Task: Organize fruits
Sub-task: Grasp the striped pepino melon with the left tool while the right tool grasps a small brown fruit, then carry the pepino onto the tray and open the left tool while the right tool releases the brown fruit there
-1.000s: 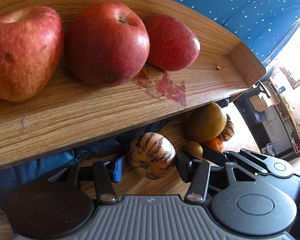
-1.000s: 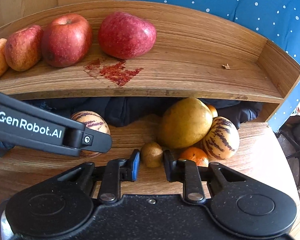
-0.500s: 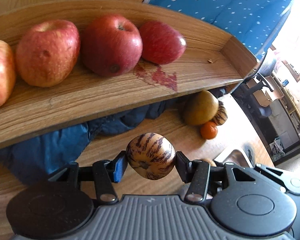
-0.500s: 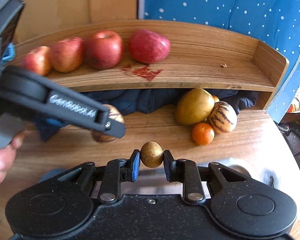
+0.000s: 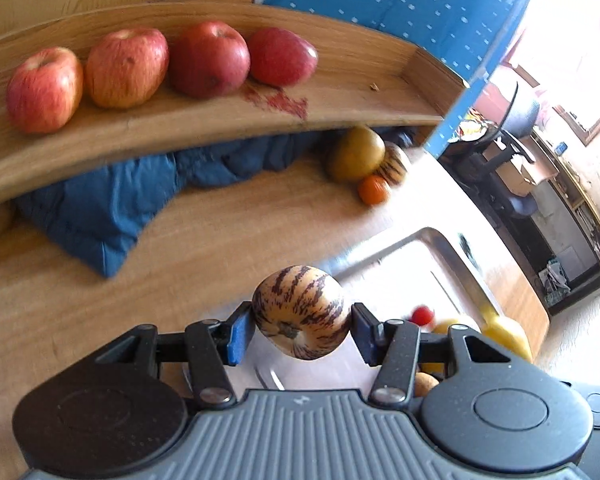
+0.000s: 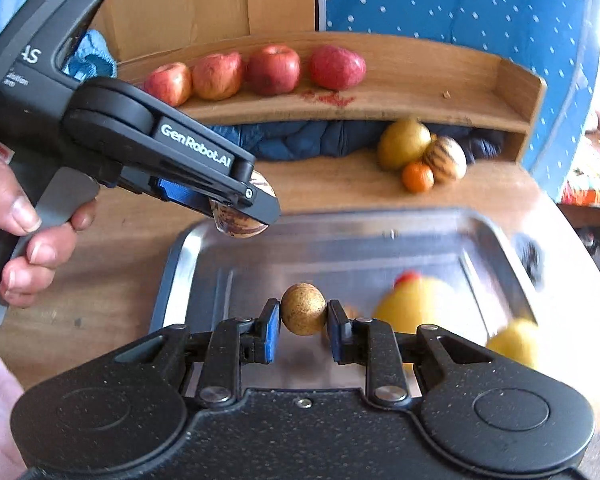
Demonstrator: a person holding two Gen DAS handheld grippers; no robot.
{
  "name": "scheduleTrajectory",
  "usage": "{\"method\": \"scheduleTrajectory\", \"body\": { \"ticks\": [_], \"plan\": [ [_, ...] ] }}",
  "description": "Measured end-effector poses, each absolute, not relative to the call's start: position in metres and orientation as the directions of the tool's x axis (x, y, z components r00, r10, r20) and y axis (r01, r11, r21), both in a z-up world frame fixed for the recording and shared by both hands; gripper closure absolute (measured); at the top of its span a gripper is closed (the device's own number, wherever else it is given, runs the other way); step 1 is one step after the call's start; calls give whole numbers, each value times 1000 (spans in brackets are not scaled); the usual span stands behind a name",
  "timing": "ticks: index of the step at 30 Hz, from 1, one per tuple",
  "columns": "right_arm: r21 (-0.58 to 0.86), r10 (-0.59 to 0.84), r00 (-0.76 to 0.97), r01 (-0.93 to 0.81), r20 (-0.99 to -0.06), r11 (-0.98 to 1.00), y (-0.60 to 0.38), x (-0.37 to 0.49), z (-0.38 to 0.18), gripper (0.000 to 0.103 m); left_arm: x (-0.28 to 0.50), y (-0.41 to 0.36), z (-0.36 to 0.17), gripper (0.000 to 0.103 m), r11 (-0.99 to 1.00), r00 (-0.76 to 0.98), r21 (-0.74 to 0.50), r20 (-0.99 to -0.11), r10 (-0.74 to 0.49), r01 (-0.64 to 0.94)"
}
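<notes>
While our left tool [image 5: 302, 322] grips the striped fruit [image 5: 302, 312] and our right tool [image 6: 303, 320] the small brown fruit [image 6: 303, 309], we should lower both into the tray [image 6: 188, 248] before letting go.

Two wrist fisheyes, both facing the wooden shelf [image 5: 340, 96]

Each looks forward along its fingers from above the metal tray [image 6: 188, 248] (right one nearer its middle); both share the apples [image 6: 274, 69], shelf and tray.
</notes>
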State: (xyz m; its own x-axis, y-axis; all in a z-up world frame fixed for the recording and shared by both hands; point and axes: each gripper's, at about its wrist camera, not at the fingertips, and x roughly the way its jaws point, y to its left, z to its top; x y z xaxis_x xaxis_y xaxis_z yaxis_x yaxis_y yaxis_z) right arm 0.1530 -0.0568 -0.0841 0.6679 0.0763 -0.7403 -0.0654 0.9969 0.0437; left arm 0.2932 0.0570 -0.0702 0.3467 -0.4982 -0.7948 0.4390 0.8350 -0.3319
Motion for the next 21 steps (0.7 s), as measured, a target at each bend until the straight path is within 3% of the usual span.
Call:
{"method": "scheduleTrajectory", "body": {
  "ticks": [10, 21],
  "plan": [
    [32, 47, 631, -36, -774, 999, -60, 115, -98, 77, 233, 49, -81, 47, 816, 253, -337, -834, -491, 470],
    [15, 42, 623, -49, -781, 999, -68, 106, -104, 76, 217, 37, -90, 47, 825, 205, -307, -873, -443, 474]
  ]
}}
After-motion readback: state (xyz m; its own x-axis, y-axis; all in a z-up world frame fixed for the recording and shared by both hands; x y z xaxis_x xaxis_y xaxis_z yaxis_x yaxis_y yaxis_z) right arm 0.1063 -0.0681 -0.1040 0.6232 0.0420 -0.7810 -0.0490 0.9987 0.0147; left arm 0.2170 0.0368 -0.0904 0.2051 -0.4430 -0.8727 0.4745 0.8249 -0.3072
